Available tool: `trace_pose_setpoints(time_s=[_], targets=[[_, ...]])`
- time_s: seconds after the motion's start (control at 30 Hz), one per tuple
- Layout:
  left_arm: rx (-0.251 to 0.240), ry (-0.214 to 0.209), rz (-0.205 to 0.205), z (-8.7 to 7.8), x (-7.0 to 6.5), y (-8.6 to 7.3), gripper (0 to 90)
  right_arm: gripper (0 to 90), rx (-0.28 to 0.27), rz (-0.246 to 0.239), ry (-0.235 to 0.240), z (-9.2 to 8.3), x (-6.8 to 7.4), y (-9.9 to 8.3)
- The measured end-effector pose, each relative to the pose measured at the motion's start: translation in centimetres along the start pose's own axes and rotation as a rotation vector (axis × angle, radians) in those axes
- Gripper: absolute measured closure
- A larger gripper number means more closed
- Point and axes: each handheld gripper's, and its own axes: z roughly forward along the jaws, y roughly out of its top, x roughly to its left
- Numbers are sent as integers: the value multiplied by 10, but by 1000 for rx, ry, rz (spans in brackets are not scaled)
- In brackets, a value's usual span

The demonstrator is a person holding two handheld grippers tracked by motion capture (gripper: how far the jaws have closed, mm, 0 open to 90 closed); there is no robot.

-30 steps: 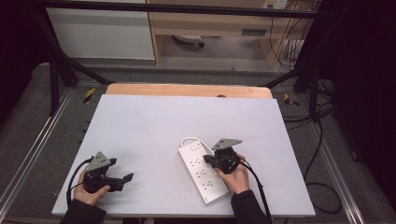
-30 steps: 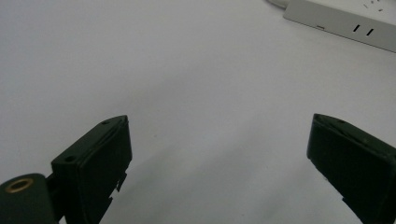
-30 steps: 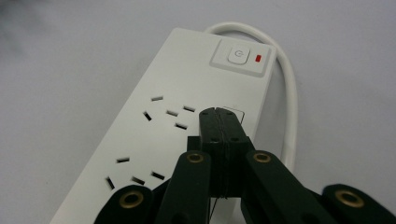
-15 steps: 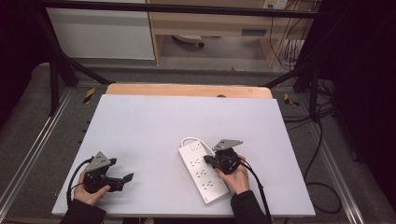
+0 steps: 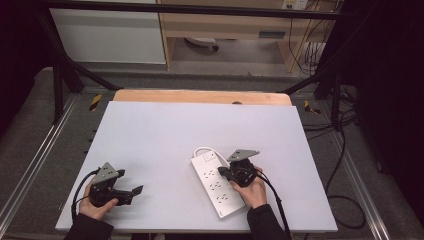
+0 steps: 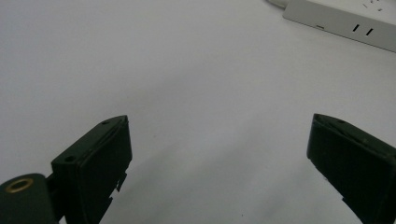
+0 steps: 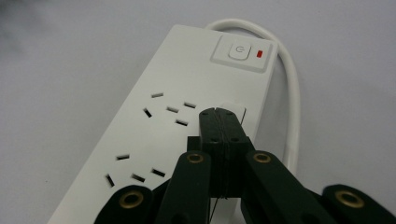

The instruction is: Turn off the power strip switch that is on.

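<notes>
A white table [image 5: 200, 130] filled the middle of the high view, with a strip of bare wood [image 5: 200, 96] along its far edge, dark metal framing around it and grey floor beyond.

At the near left corner, the person's left hand [image 5: 92, 205] held the left gripper [image 5: 131, 192] low over the bare tabletop. Its jaws stood spread wide apart, with nothing between them; the left gripper view showed only white surface in the gap. It sat where it had been a second earlier, with no visible shift.

Right of centre lay the white power strip [image 5: 215, 182], set at a slant with its switch end farther from the person and its white cable [image 5: 206, 149] looping out from that end. It too had not moved since the earlier pictures.

The right gripper [image 5: 223, 173], in the right hand [image 5: 255, 190], rested over the strip's right-hand edge, as it had before. Its jaws were pressed together, their tips lying on the strip's top face beside a group of socket slots [image 7: 170, 112]. Whether they pinched anything could not be made out. Past the tips sat the power button [image 7: 239, 50] with a red indicator [image 7: 259, 54] beside it.

To the right of the table, black cables [image 5: 345, 150] trailed across the floor.
</notes>
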Motion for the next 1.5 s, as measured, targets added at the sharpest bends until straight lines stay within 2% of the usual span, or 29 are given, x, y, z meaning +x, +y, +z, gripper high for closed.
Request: trace_pose_setpoints(time_s=[0.17, 0.33, 0.53, 0.77, 1.0, 1.33, 1.5], targets=[[-1, 0, 0, 0, 0, 0, 63, 900, -20, -13, 4, -3, 1, 1], [-1, 0, 1, 0, 0, 0, 64, 900, -30, 0, -8, -9, -1, 2], [0, 0, 0, 0, 0, 0, 63, 832, -47, 19, -27, -20, -6, 3], [0, -1, 0, 0, 0, 0, 63, 679, -51, 37, -52, -32, -13, 2], [1, -2, 0, 0, 0, 0, 63, 443, -61, 65, -76, -44, -19, -2], [2, -3, -3, 0, -1, 0, 63, 155, -93, 98, -131, -62, -35, -22], [6, -4, 0, 1, -1, 0, 63, 79, -91, 124, -157, -71, -44, -35]])
